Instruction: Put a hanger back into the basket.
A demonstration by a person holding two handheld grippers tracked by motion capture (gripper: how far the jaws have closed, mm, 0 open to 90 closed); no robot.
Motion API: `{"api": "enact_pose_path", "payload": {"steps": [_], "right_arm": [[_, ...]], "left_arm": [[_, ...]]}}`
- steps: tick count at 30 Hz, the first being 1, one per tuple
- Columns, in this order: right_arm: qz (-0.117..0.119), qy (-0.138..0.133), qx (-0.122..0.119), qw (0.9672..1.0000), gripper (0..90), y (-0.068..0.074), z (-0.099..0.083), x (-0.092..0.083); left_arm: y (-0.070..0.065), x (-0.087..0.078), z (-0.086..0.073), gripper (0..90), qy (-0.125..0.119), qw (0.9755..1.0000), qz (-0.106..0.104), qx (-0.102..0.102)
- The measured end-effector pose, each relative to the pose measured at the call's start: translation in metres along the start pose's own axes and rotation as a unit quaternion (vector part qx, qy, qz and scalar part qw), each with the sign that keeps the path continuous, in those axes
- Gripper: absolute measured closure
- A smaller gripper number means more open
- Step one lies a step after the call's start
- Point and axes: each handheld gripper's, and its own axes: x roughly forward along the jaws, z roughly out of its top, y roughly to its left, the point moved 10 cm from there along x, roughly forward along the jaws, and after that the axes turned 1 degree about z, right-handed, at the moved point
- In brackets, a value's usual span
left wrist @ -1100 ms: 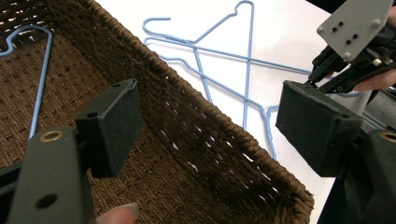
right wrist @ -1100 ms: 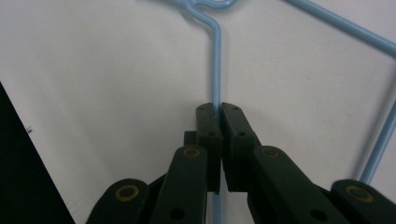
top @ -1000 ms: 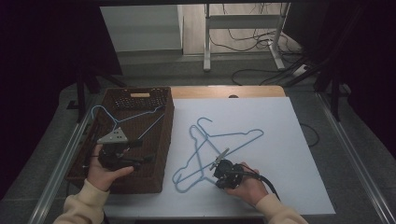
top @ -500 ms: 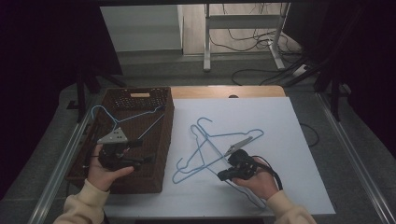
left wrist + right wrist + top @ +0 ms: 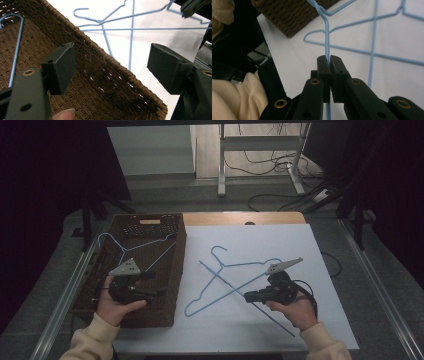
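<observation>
Blue wire hanger [image 5: 326, 37] sits pinched between the pads of the right claw [image 5: 250, 296], which has closed on one of its thin wires; in the right gripper view the wire runs straight out ahead of the clamped jaws. In the high view that claw points leftward, and the hanger it grips appears tilted up off the white surface [image 5: 325, 270] at the gripped end, crossing a second blue hanger [image 5: 240, 265] that lies flat just beyond the claw. Exactly where the two wires touch cannot be made out.

Further out, to the left of the right claw and well apart from it, stands the brown wicker basket [image 5: 179, 270], with a third hanger [image 5: 112, 240] already lying inside. The left claw [image 5: 110, 67] hovers over the basket's near end with its jaws spread wide and nothing between them, looking across the woven wall toward the hangers on the surface.

Judging from this layout, the step in hand is the lift and carry of the gripped hanger toward the basket. The next move calls for keeping the pinch firm on a slippery, thin wire, raising it high enough to clear the basket's rim, and freeing it from the crossed hanger so that one is not dragged along.
</observation>
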Motion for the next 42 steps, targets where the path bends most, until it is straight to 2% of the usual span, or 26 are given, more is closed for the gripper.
{"api": "enact_pose_path", "payload": {"steps": [11, 15, 29, 36, 42], "right_arm": [[0.015, -0.041, 0.008, 0.9990, 87.1, 0.000, 0.007, -0.028], [0.019, -0.045, 0.009, 0.9988, 87.1, 0.000, 0.006, -0.033], [0.041, -0.065, 0.006, 0.9970, 87.1, 0.007, 0.009, -0.049], [0.053, -0.069, -0.001, 0.9962, 87.1, 0.014, 0.007, -0.057], [0.061, -0.068, 0.004, 0.9958, 87.1, 0.016, 0.003, -0.060]], "left_arm": [[-0.002, 0.002, 0.003, 24.0, -0.001, 1.0000, -0.001, 0.007], [-0.005, 0.006, 0.006, 24.1, 0.001, 0.9999, -0.003, 0.014], [-0.029, 0.040, 0.031, 25.8, 0.019, 0.9977, -0.026, 0.059], [-0.040, 0.057, 0.043, 26.4, 0.021, 0.9964, -0.043, 0.070], [-0.046, 0.069, 0.049, 26.8, 0.023, 0.9957, -0.054, 0.072]]}}
